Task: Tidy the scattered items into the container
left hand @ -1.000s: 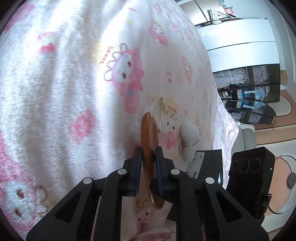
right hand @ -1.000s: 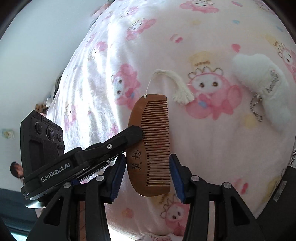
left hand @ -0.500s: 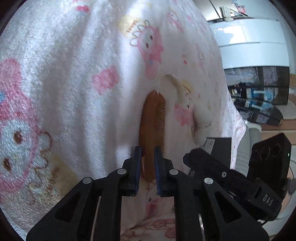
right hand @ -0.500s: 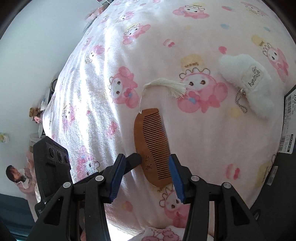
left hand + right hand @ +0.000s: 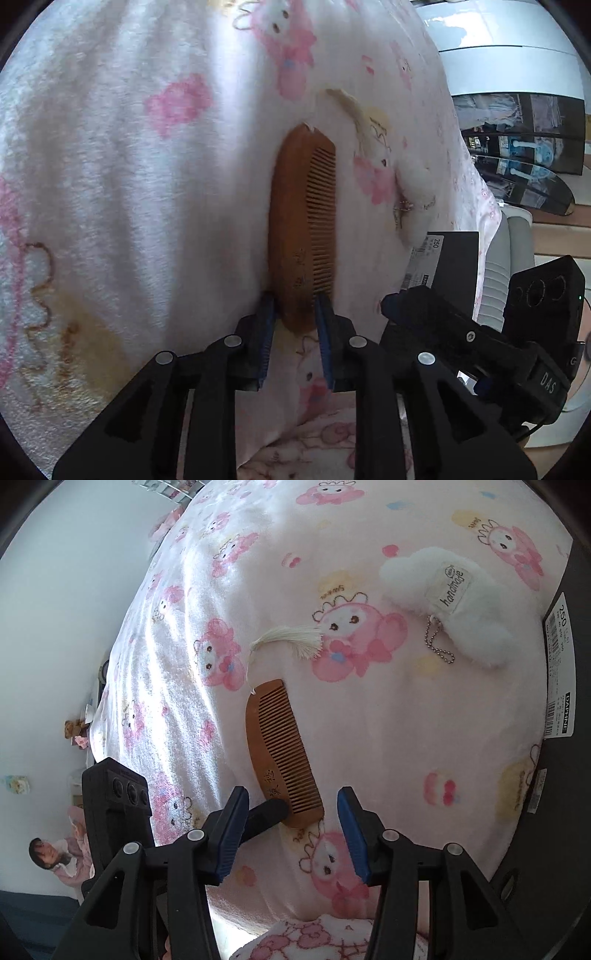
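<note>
A brown wooden comb (image 5: 303, 225) with a cream tassel (image 5: 288, 638) lies flat on the pink cartoon-print blanket (image 5: 129, 184). It also shows in the right wrist view (image 5: 282, 753). My left gripper (image 5: 294, 306) is part open with its blue pads on either side of the comb's near end. My right gripper (image 5: 291, 808) is open and empty, just short of the comb. A white fluffy keychain plush (image 5: 447, 605) lies to the right. A black box (image 5: 569, 664) with a white label stands at the right edge.
The black box also shows in the left wrist view (image 5: 454, 258), past the blanket's edge. A white wardrobe (image 5: 509, 62) and a dark shelf unit stand beyond the bed. A white wall is on the left in the right wrist view.
The left gripper has set the comb flat on the blanket and opened its jaws a little. The right gripper has drawn back from the comb, still open.
</note>
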### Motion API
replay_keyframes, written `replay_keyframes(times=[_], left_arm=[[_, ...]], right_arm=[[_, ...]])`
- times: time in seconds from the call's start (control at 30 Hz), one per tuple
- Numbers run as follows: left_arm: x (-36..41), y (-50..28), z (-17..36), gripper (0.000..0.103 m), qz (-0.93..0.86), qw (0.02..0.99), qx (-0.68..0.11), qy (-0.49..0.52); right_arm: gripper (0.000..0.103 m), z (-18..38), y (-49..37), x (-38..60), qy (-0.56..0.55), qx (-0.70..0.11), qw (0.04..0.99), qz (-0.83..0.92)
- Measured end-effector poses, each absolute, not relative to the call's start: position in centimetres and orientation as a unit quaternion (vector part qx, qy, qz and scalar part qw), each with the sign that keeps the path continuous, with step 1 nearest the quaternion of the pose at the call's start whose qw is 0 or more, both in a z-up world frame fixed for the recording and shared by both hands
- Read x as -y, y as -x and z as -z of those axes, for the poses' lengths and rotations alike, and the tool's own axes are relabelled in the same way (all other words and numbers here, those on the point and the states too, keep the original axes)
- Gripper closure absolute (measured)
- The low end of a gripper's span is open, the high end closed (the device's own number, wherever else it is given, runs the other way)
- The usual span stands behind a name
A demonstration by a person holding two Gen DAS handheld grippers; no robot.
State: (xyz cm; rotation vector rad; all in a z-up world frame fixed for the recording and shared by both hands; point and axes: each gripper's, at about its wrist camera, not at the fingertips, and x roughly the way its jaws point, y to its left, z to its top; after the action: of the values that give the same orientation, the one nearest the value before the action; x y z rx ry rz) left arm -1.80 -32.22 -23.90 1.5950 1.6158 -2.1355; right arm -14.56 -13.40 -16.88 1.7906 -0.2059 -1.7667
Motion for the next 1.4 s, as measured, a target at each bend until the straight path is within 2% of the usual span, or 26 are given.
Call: replay_keyframes(times=[0.1,0.17,0.27,0.43,0.6,0.8,0.97,1.17,1.4], left_arm=[[31.0,4.2,23.2,0.086,0.685,-0.042,-0.519,-0.509],[30.5,5.4,23.0,0.086,0.676,-0.066,-0.520,-0.518],[30.8,5.1,21.6,0.084,0.698,-0.041,-0.485,-0.526],[34.0,3.2,21.1,0.079,0.724,0.011,-0.474,-0.501],[36.4,5.4,20.7,0.076,0.761,0.053,-0.445,-0.469],[36.4,9.5,22.3,0.075,0.758,0.081,-0.406,-0.504],[34.9,8.9,23.3,0.074,0.740,0.058,-0.414,-0.528],[33.3,6.9,22.0,0.074,0.744,0.024,-0.416,-0.522],[35.4,9.6,23.1,0.074,0.757,0.076,-0.397,-0.513]], right_arm=[[0.057,17.4,12.4,11.4,-0.674,0.081,0.292,0.674],[0.057,17.4,14.6,12.0,-0.664,0.092,0.272,0.690],[0.057,16.5,15.7,10.6,-0.646,0.123,0.258,0.708],[0.057,17.7,16.2,11.5,-0.660,0.116,0.264,0.693],[0.057,21.2,15.7,12.8,-0.689,0.110,0.273,0.662],[0.057,22.3,16.7,12.5,-0.693,0.111,0.257,0.664],[0.057,22.2,17.1,12.9,-0.692,0.090,0.257,0.669],[0.056,21.5,17.4,13.5,-0.681,0.065,0.253,0.684],[0.056,21.6,18.1,14.2,-0.680,0.069,0.263,0.681]])
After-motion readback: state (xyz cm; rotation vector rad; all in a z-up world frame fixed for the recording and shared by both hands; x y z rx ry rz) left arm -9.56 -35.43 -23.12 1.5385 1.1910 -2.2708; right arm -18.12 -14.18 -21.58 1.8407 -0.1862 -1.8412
